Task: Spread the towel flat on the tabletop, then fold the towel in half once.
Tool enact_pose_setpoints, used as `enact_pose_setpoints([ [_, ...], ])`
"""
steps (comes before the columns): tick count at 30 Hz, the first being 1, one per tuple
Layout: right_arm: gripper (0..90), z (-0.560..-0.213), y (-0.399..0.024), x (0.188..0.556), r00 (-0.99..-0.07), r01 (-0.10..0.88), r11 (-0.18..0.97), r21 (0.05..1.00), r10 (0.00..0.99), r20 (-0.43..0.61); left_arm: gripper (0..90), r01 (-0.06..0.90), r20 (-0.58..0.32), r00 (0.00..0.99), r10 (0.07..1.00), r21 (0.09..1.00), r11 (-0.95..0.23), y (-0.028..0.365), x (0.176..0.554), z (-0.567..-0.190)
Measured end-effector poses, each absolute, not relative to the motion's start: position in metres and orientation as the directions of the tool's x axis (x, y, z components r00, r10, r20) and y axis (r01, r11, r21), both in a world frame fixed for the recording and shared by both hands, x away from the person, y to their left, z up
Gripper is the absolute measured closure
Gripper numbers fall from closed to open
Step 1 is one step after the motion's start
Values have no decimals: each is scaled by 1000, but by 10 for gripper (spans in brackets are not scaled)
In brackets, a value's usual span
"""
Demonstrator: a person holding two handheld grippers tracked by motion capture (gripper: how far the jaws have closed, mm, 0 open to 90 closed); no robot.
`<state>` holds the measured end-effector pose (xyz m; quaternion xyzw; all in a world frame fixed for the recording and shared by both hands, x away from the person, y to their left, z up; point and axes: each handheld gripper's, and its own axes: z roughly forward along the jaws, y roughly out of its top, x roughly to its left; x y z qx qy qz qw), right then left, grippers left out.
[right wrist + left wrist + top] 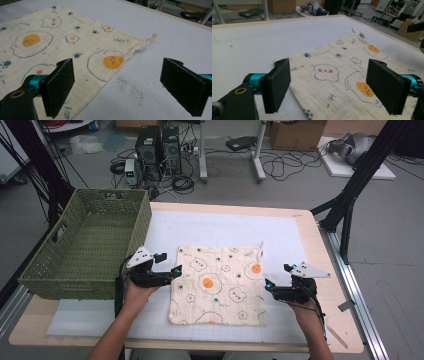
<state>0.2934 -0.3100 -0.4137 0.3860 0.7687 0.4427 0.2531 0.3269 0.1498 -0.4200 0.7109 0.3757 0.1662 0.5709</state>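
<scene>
A cream cloth [218, 284] printed with fried eggs lies spread flat on the white mat, midway along the worktop [305, 217] and toward its near edge. The left gripper [170, 272] sits at the cloth's left edge, jaws spread, nothing pinched. The right gripper [269, 285] sits just beside the right edge, jaws also spread and empty. A green basket [87, 245] stands on the worktop's left side.

A wooden table [327, 270] carries a white mat [220, 227], egg-print cloth [217, 285] and green basket [85, 245]
</scene>
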Motion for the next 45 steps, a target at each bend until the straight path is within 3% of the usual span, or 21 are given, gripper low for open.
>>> enact_pose_setpoints([
  [32, 114, -417, -311, 297, -573, 394, 272, 878, 820, 3, 202, 386, -225, 636, 738, 921, -51, 154, 332, -428],
  [45, 115, -418, -312, 297, -579, 401, 269, 876, 815, 14, 250, 433, -223, 579, 785, 899, -64, 140, 375, -423],
])
